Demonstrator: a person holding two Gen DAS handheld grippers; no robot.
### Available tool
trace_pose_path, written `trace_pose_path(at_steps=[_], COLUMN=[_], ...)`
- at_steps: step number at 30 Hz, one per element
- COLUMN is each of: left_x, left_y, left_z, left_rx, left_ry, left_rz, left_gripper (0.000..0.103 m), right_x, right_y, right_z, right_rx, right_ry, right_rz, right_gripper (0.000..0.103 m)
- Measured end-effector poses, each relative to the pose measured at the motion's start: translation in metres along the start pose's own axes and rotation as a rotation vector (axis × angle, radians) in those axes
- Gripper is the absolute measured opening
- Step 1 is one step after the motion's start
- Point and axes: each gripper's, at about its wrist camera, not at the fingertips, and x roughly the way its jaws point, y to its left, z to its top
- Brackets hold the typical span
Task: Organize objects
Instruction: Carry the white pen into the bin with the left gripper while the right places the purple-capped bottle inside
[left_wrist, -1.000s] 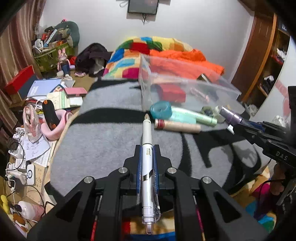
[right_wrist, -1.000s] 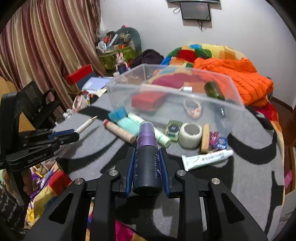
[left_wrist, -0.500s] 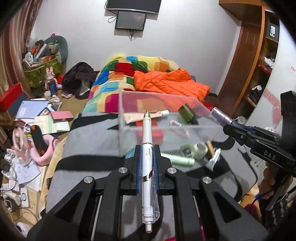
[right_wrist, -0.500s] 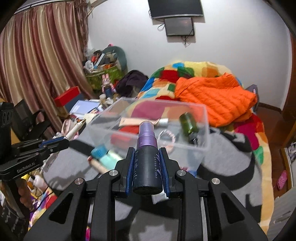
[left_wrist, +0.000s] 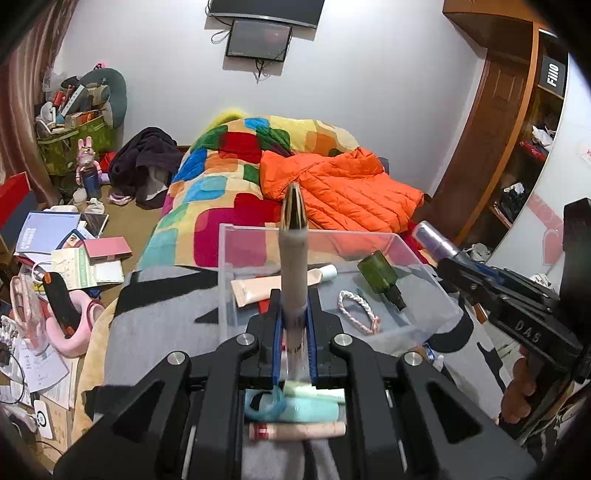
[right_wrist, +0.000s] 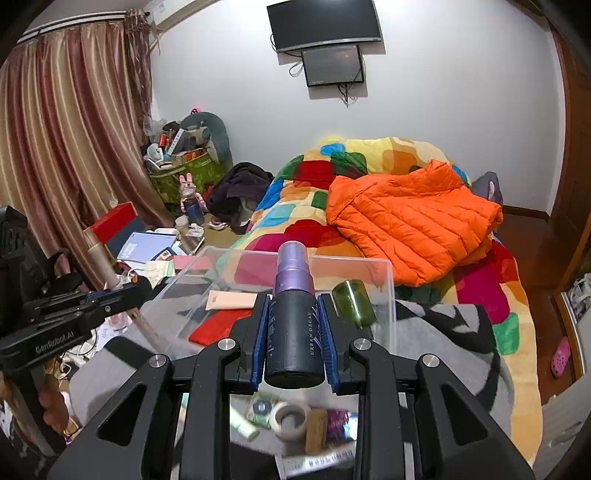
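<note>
My left gripper (left_wrist: 293, 317) is shut on a white pen (left_wrist: 293, 254) that points forward over the near wall of a clear plastic bin (left_wrist: 424, 314). My right gripper (right_wrist: 294, 325) is shut on a black spray bottle with a purple cap (right_wrist: 294, 314), held above the bin's near side (right_wrist: 388, 291). The bin holds a beige tube (left_wrist: 258, 286), a green bottle (left_wrist: 378, 273), a braided bracelet (left_wrist: 356, 308) and a red item (right_wrist: 218, 325). Each gripper shows in the other's view: the right gripper (left_wrist: 454, 269) and the left gripper (right_wrist: 129, 291).
Below the grippers on the grey blanket (left_wrist: 162, 325) lie teal tubes (left_wrist: 306, 406), a pink tube (left_wrist: 295, 430), a tape roll (right_wrist: 290, 419) and small items. Behind the bin are a colourful quilt (left_wrist: 229, 177) and an orange jacket (right_wrist: 410, 218). The floor at left is cluttered.
Both grippers have risen and moved forward over the bin, still holding the pen and spray bottle. The loose items on the blanket have dropped under the grippers.
</note>
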Motion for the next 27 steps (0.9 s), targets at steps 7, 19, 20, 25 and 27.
trace_pose_path(at_steps=[7, 19, 20, 25, 27], left_x=[0.028, 0.072, 0.077, 0.09, 0.086], left_y=[-0.007, -0.027, -0.027, -0.022, -0.02], left_z=[0.006, 0.026, 0.026, 0.023, 0.021], left_rx=[0.019, 0.061, 0.057, 0.023, 0.019], left_ry=[0.053, 0.17, 0.187, 0.231, 0.219], left_rz=[-0.017, -0.06, -0.068, -0.088, -0.091], left_gripper=[0.01, 0.011, 0.011, 0.011, 0.011], right_x=[0.041, 0.083, 0.084, 0.092, 0.094], right_y=[0.004, 0.001, 0.001, 0.001, 0.001], right_z=[0.003, -0.009, -0.009, -0.01, -0.011], right_rx=[-0.022, -0.072, -0.075, -0.101, -0.107], right_ry=[0.082, 0.219, 0.224, 0.257, 0.271], right_rz=[-0.006, -0.04, -0.041, -0.054, -0.051], right_gripper=[0.023, 0.023, 0.023, 0.023, 0.023])
